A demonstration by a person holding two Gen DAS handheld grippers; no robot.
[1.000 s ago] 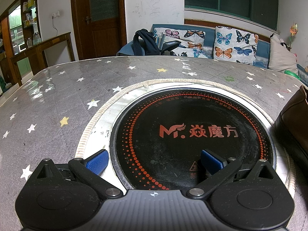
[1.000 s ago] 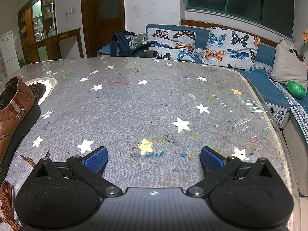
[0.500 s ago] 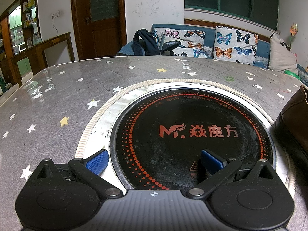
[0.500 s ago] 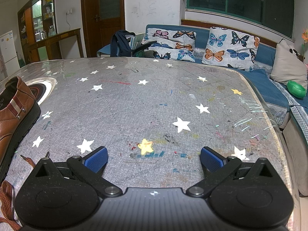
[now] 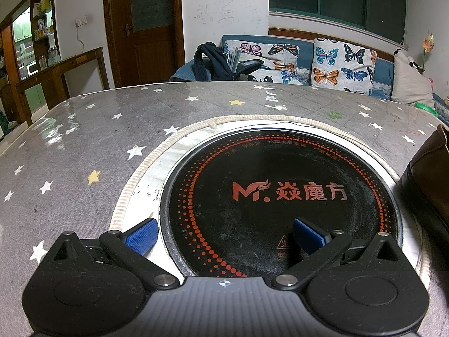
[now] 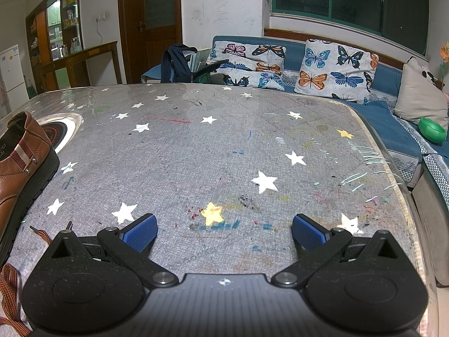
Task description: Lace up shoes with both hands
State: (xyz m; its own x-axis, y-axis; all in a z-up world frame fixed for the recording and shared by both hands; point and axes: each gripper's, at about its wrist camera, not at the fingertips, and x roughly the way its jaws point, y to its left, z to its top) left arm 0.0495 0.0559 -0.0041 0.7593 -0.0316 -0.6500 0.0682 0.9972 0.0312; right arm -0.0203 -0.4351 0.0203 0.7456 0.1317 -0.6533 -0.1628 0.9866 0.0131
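Nothing has moved since the earlier frames in either view: left wrist cam shows the left gripper (image 5: 224, 234) w/ jaws spread wide, holding nothing, above the round black cooktop (image 5: 280, 193) set in the star-print table (image 5: 84, 146), brown shoe (image 5: 429, 174) at the far right edge. Right wrist cam shows the right gripper (image 6: 224, 233) equally wide open & empty over bare tabletop, shoe at the left edge beside it, its loose brown lace (image 6: 11, 289) lying at the lower left corner.
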